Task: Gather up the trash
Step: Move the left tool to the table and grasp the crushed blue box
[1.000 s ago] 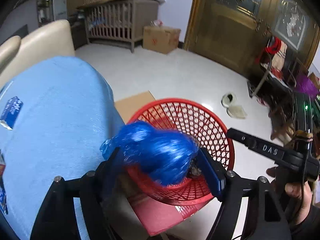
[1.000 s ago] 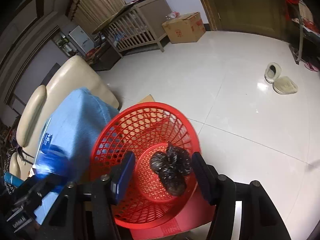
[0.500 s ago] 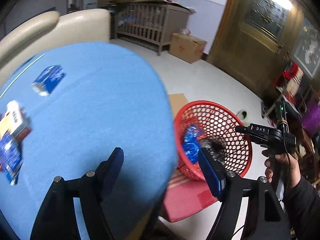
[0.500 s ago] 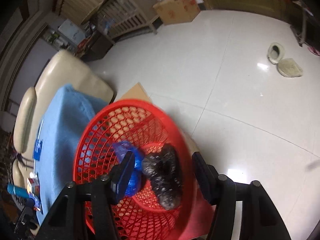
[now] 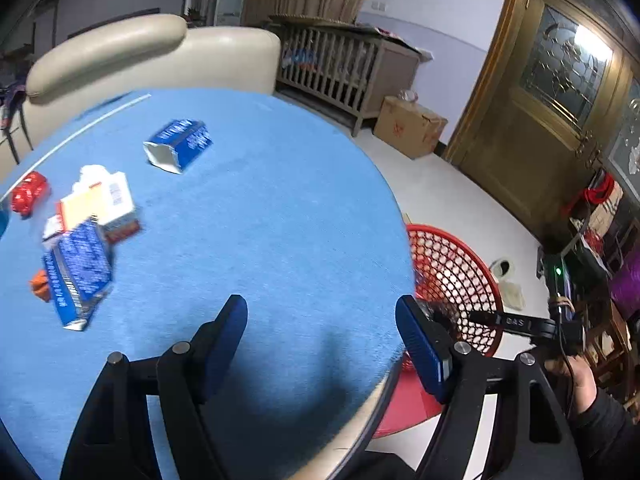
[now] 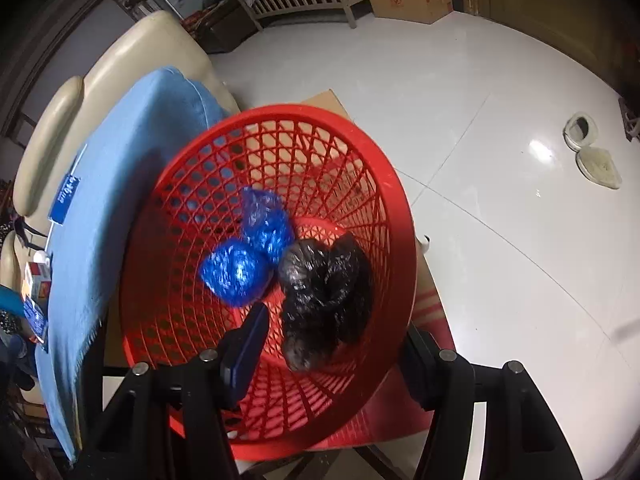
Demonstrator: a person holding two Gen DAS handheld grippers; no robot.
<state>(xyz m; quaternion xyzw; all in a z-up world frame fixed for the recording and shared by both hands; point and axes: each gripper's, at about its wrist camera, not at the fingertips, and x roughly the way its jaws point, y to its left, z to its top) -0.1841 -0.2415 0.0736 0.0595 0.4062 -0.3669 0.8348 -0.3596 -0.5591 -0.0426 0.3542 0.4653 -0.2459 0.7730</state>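
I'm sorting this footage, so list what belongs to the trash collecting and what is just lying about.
Belongs to the job:
red basket
blue bag and black bag in the basket
blue cartons, red wrapper and other litter on the blue tablecloth

Just lying about:
cardboard box
slippers on the floor
sofa
crib

Round tabletop (image 5: 280,220) wore a matt, slightly fuzzy blue cloth. Red latticed plastic basket (image 6: 192,320) looked smooth with a faint sheen. Inside it, crumpled blue plastic bag (image 6: 240,268) and crumpled black plastic bag (image 6: 324,280) were thin, crinkled, glossy film. Blue-and-white printed cardboard carton (image 5: 178,146) on the cloth looked smooth, semi-gloss. White tiled floor (image 6: 500,128) was polished, mirror-glossy. Cream leather-look sofa (image 5: 160,60) had a soft sheen.
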